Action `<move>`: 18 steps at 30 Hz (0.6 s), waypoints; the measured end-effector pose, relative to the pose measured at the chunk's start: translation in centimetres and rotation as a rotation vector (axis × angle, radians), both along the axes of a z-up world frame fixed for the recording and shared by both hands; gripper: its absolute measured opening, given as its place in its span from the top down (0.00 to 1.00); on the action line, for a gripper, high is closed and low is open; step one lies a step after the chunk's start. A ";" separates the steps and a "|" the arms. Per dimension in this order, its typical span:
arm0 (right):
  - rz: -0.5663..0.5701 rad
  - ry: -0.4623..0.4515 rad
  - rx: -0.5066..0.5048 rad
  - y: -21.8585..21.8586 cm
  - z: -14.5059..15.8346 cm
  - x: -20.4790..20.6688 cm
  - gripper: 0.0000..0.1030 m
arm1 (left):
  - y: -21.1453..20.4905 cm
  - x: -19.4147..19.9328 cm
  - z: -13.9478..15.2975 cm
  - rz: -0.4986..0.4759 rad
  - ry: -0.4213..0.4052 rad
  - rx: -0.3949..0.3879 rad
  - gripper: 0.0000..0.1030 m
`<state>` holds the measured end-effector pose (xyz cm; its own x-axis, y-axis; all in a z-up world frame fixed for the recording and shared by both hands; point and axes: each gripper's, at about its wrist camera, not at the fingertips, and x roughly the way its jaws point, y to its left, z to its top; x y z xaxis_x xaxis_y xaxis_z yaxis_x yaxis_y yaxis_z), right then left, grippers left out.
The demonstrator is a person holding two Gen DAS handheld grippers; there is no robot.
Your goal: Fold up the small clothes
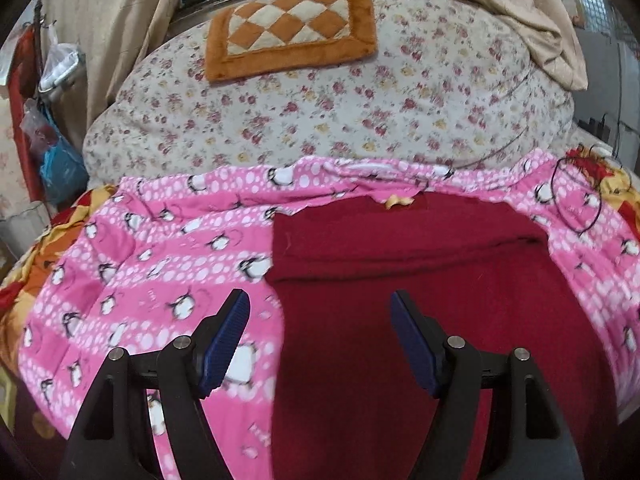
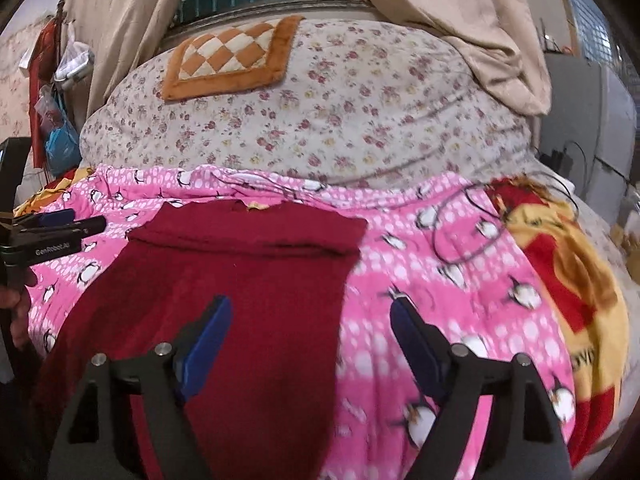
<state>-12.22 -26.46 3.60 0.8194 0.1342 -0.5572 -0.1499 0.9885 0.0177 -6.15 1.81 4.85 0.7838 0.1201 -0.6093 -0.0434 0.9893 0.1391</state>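
Nearest in each wrist view stand the jaws. The left gripper [image 1: 320, 300] has its jaws spread with nothing between them, hovering over the left edge of the dark red garment [image 1: 400, 320]. The right gripper [image 2: 310, 308] likewise has its jaws spread and empty, above the garment's right edge. The garment lies flat near the bed's near edge, its far end folded back in a neat band, resting on a pink penguin-print blanket [image 1: 160, 264]. The left gripper also shows at the left margin of the right wrist view, with part of a hand [image 2: 18, 312] below it. A thin dark cord [image 2: 472, 232] loops on the blanket toward the bed's right side, beside a red-and-yellow blanket [image 2: 568, 272]. Farther back lies a floral quilt [image 1: 340, 112] bearing an orange checkered cushion [image 1: 292, 32]; beige curtains [image 2: 120, 20] hang at the far edge.
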 end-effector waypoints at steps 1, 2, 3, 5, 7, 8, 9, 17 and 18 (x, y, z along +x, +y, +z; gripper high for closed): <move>-0.004 0.004 0.006 -0.5 -0.2 -0.4 0.19 | 0.2 -0.2 -0.1 0.006 0.006 0.001 0.37; -0.009 0.008 0.010 -0.9 -0.5 -0.9 0.19 | 0.5 -0.4 -0.3 0.013 0.009 -0.001 0.37; -0.016 0.014 0.012 -1.2 -0.8 -1.3 0.19 | 0.8 -0.6 -0.5 0.018 0.010 -0.001 0.37; -0.026 0.035 0.009 -1.7 -1.6 -1.7 0.19 | 1.0 -0.8 -0.8 0.024 0.008 -0.005 0.37; -0.035 0.057 -0.003 -2.0 -2.2 -1.9 0.23 | 1.2 -0.7 -1.2 0.031 0.015 -0.003 0.37; -0.035 0.063 -0.010 -2.1 -2.5 -1.8 0.24 | 1.3 -0.5 -1.4 0.034 0.020 -0.002 0.37; -0.035 0.069 -0.017 -2.1 -2.7 -1.7 0.26 | 1.3 -0.4 -1.7 0.038 0.021 0.000 0.37; -0.015 0.080 0.030 -2.6 -3.4 -1.6 0.31 | 2.0 -0.8 -2.8 0.008 0.059 -0.009 0.38; -0.011 0.080 0.050 -2.8 -3.3 -1.7 0.31 | 2.7 -1.3 -2.5 0.004 0.060 -0.028 0.38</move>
